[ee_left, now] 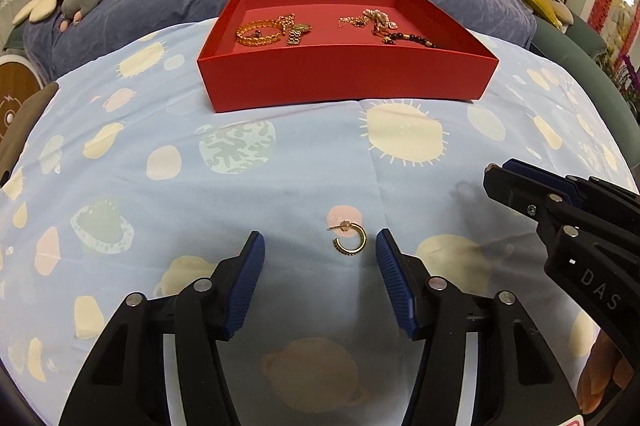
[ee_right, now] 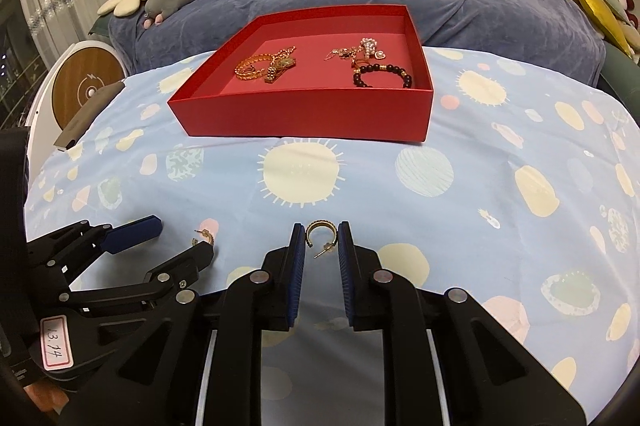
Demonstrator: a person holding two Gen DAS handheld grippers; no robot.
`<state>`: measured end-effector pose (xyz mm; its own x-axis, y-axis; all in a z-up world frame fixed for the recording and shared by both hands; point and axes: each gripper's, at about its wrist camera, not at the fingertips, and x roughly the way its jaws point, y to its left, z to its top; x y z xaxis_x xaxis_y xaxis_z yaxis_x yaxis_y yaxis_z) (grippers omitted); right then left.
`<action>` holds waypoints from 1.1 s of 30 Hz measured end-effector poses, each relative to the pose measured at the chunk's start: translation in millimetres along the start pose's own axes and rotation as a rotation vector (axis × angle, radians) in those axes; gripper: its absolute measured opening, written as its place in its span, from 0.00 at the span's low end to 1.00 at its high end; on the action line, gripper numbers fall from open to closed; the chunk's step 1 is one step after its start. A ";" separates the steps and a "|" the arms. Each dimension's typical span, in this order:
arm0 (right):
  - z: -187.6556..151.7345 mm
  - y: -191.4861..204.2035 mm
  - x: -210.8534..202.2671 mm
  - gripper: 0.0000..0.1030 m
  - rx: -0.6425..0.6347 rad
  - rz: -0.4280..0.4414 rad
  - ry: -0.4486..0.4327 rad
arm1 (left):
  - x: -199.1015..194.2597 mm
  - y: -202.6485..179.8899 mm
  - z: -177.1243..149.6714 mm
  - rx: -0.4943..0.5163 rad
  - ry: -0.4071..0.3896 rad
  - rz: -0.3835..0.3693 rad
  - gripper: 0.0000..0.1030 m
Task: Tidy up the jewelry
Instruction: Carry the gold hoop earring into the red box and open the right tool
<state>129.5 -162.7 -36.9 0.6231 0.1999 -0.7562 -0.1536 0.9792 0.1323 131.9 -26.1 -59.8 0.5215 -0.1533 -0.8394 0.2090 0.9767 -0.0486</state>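
In the right wrist view the left gripper (ee_right: 182,240) half hides one gold hoop earring (ee_right: 205,235) on the patterned sheet (ee_right: 480,186); its jaws stand wide around it. The right gripper (ee_right: 321,240) pinches the second gold hoop earring (ee_right: 320,232), arch toward the red box (ee_right: 304,114), post pointing back-left.

earring A (ee_left: 350,240): gold half-hoop, flat on the patterned sheet | earring B (ee_right: 322,235): gold half-hoop, arch up, post toward camera | red box (ee_right: 304,116): open, holding gold bangle (ee_right: 251,66), watch (ee_right: 280,67), dark bead bracelet (ee_right: 382,73), pearl piece (ee_right: 370,47)
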 end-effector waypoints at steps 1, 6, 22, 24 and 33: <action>-0.2 -1.0 -0.3 0.16 0.001 -0.001 0.000 | 0.4 -1.3 0.0 0.007 -0.007 0.010 0.47; -1.1 -4.9 -3.1 0.16 0.007 -0.003 -0.002 | 3.1 -4.4 1.5 0.028 -0.021 0.027 0.34; 16.7 -7.1 -22.2 0.16 0.017 0.015 -0.055 | -29.1 22.6 26.1 -0.040 -0.073 -0.018 0.16; 27.0 -8.2 -27.5 0.16 0.025 0.026 -0.070 | -41.5 29.3 36.7 -0.055 -0.100 -0.022 0.16; 97.1 -5.4 -41.3 0.16 0.018 0.049 -0.164 | -62.5 49.9 104.2 -0.082 -0.179 -0.011 0.16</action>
<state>179.0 -172.9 55.8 0.7324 0.2490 -0.6337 -0.1743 0.9683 0.1790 196.0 16.6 46.7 0.6599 -0.1812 -0.7292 0.1510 0.9827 -0.1075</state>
